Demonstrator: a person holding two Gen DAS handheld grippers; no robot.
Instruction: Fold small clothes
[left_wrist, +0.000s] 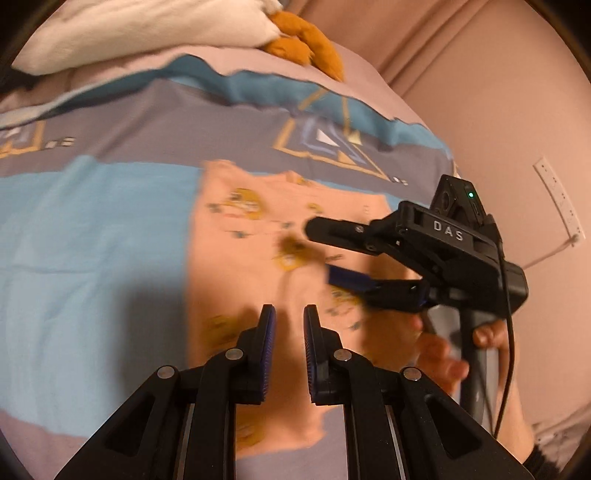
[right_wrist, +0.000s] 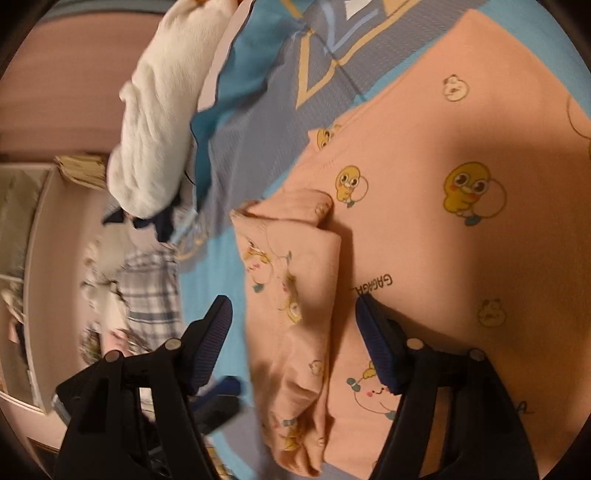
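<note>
Closest in, our right gripper (right_wrist: 293, 332) has its jaws spread wide over the folded sleeve (right_wrist: 295, 295) of the peach shirt (right_wrist: 443, 240), nothing pinched. The sleeve's length runs straight ahead between the fingers, so we'd judge this hand better placed for the next fold. Our left gripper (left_wrist: 289, 347) hovers above the shirt's lower part, jaws nearly together and empty. Beyond, the shirt lies flat on the blue bedspread (left_wrist: 92, 240), the white pillow (left_wrist: 147, 33) far back

Blue-grey bedspread (left_wrist: 92, 240) carries pink duck-print garment (left_wrist: 251, 251); white pillow (left_wrist: 147, 33).
</note>
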